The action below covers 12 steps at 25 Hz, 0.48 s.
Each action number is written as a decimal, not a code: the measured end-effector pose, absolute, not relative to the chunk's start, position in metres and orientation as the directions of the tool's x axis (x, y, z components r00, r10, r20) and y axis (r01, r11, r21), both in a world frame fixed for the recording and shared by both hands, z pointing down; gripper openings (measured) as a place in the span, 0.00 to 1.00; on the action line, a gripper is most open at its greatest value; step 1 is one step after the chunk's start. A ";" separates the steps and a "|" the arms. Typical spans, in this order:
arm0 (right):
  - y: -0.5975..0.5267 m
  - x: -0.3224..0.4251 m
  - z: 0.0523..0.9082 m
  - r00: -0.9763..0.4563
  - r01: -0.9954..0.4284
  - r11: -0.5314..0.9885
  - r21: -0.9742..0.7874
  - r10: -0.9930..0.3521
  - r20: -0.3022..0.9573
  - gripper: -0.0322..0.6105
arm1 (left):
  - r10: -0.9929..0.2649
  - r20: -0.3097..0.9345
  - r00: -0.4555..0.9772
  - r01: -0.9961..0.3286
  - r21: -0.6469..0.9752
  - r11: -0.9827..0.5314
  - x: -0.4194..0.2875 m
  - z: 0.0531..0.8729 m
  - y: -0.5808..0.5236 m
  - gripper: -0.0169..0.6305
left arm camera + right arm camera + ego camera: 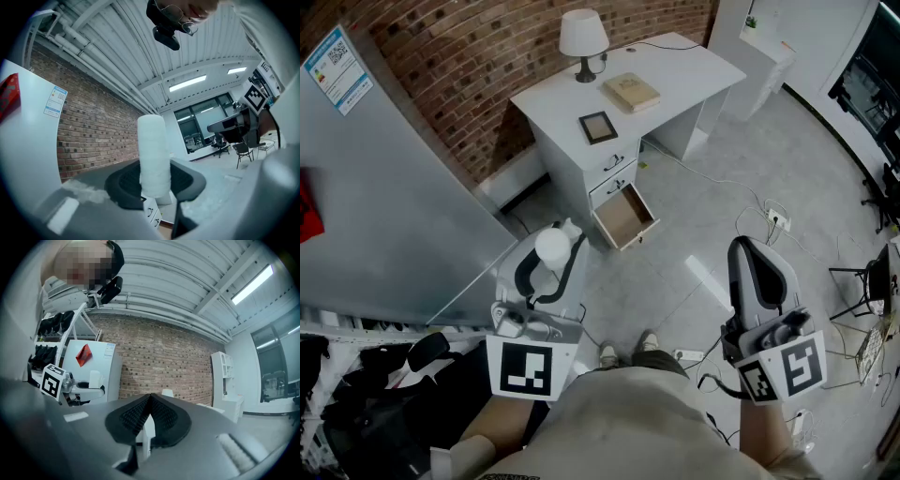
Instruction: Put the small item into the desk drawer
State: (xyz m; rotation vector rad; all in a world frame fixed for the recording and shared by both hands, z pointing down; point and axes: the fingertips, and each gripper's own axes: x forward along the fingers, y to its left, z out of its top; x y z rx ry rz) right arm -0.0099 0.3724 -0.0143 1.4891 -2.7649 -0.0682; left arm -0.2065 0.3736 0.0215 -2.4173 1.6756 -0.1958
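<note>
In the head view my left gripper (pixel 553 257) is shut on a small white cylinder (pixel 551 246), held above the floor in front of the white desk (pixel 694 58). The left gripper view shows the cylinder (pixel 153 150) upright between the black pads (pixel 123 180). The desk's bottom drawer (pixel 624 217) is pulled open and looks empty. My right gripper (pixel 752 251) hangs to the right, shut with nothing in it. In the right gripper view its pads (pixel 165 417) meet along one seam.
On the desk stand a white lamp (pixel 583 37), a tan book (pixel 630 91) and a dark framed picture (pixel 598 127). A tall grey cabinet (pixel 384 197) fills the left. Cables and a power strip (pixel 778 218) lie on the floor to the right. My shoes (pixel 628 351) are below.
</note>
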 end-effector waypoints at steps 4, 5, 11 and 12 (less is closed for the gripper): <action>0.374 -0.010 -0.011 -0.539 -0.842 0.539 0.002 -0.842 -0.023 0.05 | -0.934 -0.005 0.358 -0.907 -0.242 -0.346 -0.209 0.021 0.375 0.22; 0.375 -0.011 -0.010 -0.537 -0.844 0.537 -0.002 -0.844 -0.020 0.05 | -0.933 -0.006 0.360 -0.905 -0.244 -0.347 -0.210 0.021 0.375 0.22; 0.376 -0.018 -0.008 -0.528 -0.849 0.528 0.000 -0.849 -0.011 0.05 | -0.930 -0.004 0.367 -0.904 -0.237 -0.356 -0.217 0.022 0.376 0.22; 0.376 -0.020 -0.007 -0.528 -0.849 0.528 0.002 -0.849 -0.011 0.05 | -0.930 -0.005 0.369 -0.904 -0.236 -0.357 -0.218 0.022 0.377 0.22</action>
